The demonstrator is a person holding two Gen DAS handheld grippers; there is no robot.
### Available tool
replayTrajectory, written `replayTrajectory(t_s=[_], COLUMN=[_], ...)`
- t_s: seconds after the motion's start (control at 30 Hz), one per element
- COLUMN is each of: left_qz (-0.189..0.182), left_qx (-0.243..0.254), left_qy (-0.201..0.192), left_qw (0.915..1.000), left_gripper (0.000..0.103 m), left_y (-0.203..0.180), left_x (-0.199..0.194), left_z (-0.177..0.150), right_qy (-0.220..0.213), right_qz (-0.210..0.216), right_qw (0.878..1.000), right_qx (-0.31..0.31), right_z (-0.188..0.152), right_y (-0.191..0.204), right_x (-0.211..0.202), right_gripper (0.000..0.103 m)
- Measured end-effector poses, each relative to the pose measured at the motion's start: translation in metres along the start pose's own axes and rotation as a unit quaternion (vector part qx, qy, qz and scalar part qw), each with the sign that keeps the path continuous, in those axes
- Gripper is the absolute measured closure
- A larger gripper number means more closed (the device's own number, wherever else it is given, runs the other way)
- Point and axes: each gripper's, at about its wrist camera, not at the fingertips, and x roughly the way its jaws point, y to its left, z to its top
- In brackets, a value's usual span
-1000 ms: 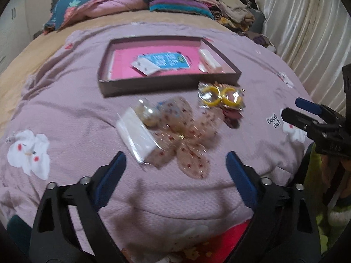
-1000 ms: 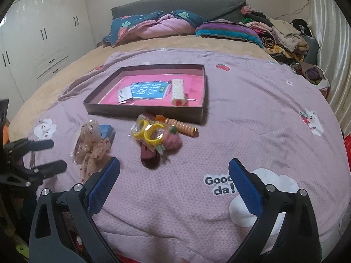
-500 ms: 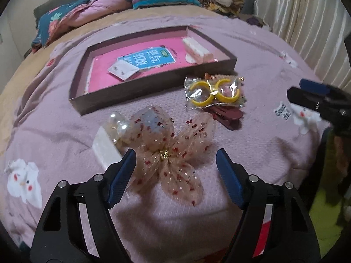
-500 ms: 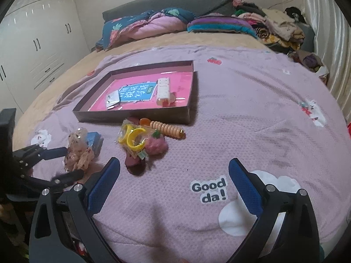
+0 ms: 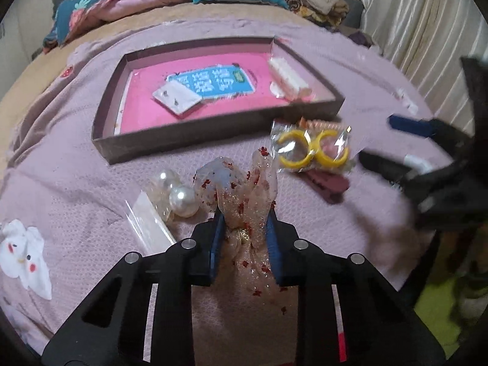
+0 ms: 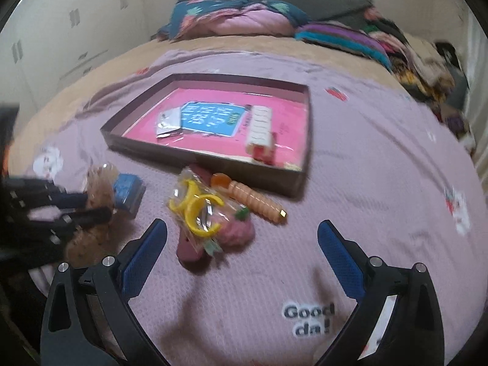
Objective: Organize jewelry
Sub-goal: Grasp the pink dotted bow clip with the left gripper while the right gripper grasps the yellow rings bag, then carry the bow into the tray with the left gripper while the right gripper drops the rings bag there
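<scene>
Between the blue pads of the left gripper [image 5: 245, 228] sits the sheer hair bow [image 5: 244, 192], pinched at its gold-knotted middle; the jaws have just been closing and now press on the fabric from both sides, so its red-speckled loops stand up and fan away from the gripper toward the far side of the bed. Just left of the bow lie the pearl earrings [image 5: 177, 192] on a clear packet, touching its wing. Straight beyond, along the line the gripper points, stands the open pink-lined box [image 5: 213, 134], its long side running across that line and its near wall facing the gripper; a blue card and a white packet already lie inside. That is the relation that matters: the likely move is to lift the bow and carry it forward over the near wall.

Toward the bed's right edge, the right gripper [image 6: 241, 250] hangs wide and empty, its jaws aimed at the bagged yellow hoops [image 6: 198, 210], which lie just ahead between it and the box's near right corner, atop a dark red clip, with the orange ribbed clip [image 6: 259, 201] beside them. The right hand is the nearer to that cluster.
</scene>
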Motion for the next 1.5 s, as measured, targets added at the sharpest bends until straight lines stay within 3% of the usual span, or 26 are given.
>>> replayTrajectory(t_s=[0.27, 0.4, 0.47, 0.53, 0.7, 1.1, 1.5], left_qz=[-0.020, -0.011, -0.006, 0.004, 0.020, 0.021, 0.011], left_qx=[-0.023, -0.037, -0.044, -0.049, -0.058, -0.076, -0.061], left_qy=[-0.023, -0.035, -0.039, -0.043, -0.051, -0.076, -0.106], left_qw=[0.9993, 0.9987, 0.9983, 0.9979, 0.9968, 0.9940, 0.9925], left_gripper=[0.088, 0.088, 0.088, 0.088, 0.088, 0.088, 0.088], left_y=[0.008, 0.018, 0.024, 0.030, 0.040, 0.054, 0.046], left_x=[-0.022, -0.031, -0.036, -0.041, -0.051, -0.072, -0.076], left_z=[0.019, 0.026, 0.028, 0.030, 0.032, 0.035, 0.055], right_qy=[0.031, 0.051, 0.060, 0.050, 0.020, -0.028, -0.103], right_qz=[-0.006, -0.008, 0.002, 0.003, 0.006, 0.062, 0.034], right_qw=[0.996, 0.993, 0.992, 0.992, 0.992, 0.997, 0.992], right_qx=[-0.083, -0.102, -0.107, -0.112, -0.126, -0.031, 0.062], right_z=[0.010, 0.016, 0.018, 0.017, 0.015, 0.007, 0.007], right_y=[0.027, 0.032, 0.034, 0.037, 0.043, 0.016, -0.032], right_x=[0.036, 0.055, 0.065, 0.065, 0.053, -0.001, -0.062], right_gripper=[0.006, 0.023, 0.026, 0.039, 0.057, 0.059, 0.059])
